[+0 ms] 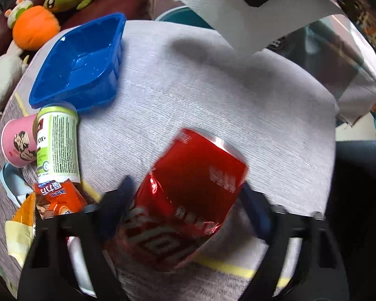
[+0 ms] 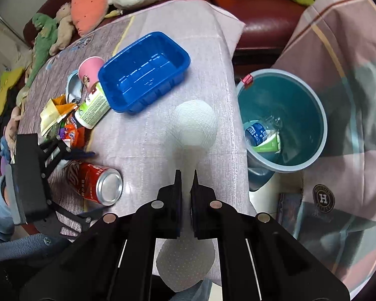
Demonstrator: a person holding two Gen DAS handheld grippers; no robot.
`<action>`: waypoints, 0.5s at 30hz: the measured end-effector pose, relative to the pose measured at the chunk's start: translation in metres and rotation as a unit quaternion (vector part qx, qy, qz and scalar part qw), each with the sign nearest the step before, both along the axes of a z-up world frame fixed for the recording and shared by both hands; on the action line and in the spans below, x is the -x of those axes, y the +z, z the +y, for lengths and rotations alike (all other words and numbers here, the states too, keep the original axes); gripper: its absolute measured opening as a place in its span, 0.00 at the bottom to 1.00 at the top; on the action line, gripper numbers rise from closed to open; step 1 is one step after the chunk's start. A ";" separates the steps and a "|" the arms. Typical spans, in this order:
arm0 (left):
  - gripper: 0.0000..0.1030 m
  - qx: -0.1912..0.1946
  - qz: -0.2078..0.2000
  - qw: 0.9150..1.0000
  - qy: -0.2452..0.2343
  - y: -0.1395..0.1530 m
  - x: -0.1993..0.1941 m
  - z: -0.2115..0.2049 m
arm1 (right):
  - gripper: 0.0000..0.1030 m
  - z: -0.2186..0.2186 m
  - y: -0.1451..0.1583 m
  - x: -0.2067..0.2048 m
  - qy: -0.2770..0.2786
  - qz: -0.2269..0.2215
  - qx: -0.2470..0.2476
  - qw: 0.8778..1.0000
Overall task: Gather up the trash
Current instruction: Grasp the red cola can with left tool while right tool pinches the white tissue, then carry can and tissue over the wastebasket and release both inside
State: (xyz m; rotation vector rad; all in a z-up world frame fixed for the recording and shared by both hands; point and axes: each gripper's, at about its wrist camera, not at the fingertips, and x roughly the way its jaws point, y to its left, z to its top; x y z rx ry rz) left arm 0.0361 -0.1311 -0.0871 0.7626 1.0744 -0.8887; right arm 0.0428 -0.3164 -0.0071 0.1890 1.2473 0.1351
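Note:
A red soda can [image 1: 195, 183] lies on its side on the grey tablecloth [image 1: 213, 87]. My left gripper [image 1: 186, 188] points down over it, a finger on either side and close to the can's sides, with no firm press visible. In the right wrist view the same can [image 2: 92, 180] lies between the left gripper's fingers [image 2: 82, 154]. My right gripper [image 2: 186, 174] is shut on a white paper towel [image 2: 195, 125], which hangs above the table beside the teal trash bin [image 2: 323, 125]. The bin holds a plastic bottle and a green item.
A blue plastic tray [image 1: 77, 60] stands at the far left of the table. A green-labelled bottle [image 1: 57, 143], a pink paper cup [image 1: 17, 143] and orange wrappers [image 1: 60, 198] lie left of the can. Plush toys line the dark red sofa [image 2: 263, 32] behind.

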 end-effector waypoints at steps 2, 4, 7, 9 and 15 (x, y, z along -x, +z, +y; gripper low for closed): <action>0.66 0.021 0.008 0.999 0.025 0.002 -0.006 0.005 | 0.06 -0.003 -0.004 -0.001 -0.004 0.001 -0.004 1.000; 0.66 0.040 0.014 0.998 0.055 0.006 -0.010 0.009 | 0.06 -0.008 -0.005 -0.002 -0.008 -0.001 -0.009 1.000; 0.66 0.064 0.022 0.993 0.094 0.015 -0.017 0.012 | 0.06 -0.014 -0.008 -0.005 -0.015 -0.004 -0.017 1.000; 0.66 0.075 0.031 0.990 0.117 0.021 -0.020 0.012 | 0.06 -0.017 -0.008 -0.005 -0.018 -0.007 -0.022 1.000; 0.66 0.094 0.037 0.985 0.138 0.040 -0.024 0.005 | 0.06 -0.031 -0.007 -0.005 -0.028 -0.021 -0.035 0.999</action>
